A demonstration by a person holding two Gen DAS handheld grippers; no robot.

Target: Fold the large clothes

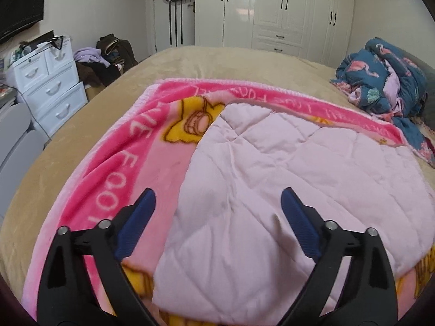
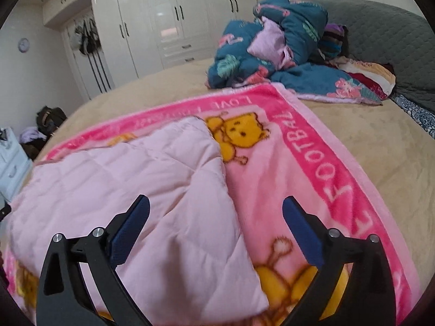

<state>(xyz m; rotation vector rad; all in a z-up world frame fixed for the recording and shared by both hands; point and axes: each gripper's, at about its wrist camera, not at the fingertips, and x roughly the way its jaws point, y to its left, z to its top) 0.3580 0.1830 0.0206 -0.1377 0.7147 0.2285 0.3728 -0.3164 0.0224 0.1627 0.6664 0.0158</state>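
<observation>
A pink fleece blanket [image 1: 119, 146] with yellow bears and white lettering lies spread on the bed; it also shows in the right wrist view [image 2: 285, 163]. Its pale pink quilted underside [image 1: 272, 179] is folded over onto it, also seen in the right wrist view [image 2: 130, 179]. My left gripper [image 1: 218, 198] is open and empty, hovering above the folded part near its left edge. My right gripper [image 2: 216, 203] is open and empty, above the fold's right edge.
The bed has a tan cover [image 1: 217, 59]. A crumpled blue flamingo-print quilt [image 2: 274, 40] and other clothes lie by the grey headboard [image 2: 380, 35]. White drawers [image 1: 46, 81] and piled clothes [image 1: 103, 57] stand left of the bed. White wardrobes [image 1: 272, 8] line the far wall.
</observation>
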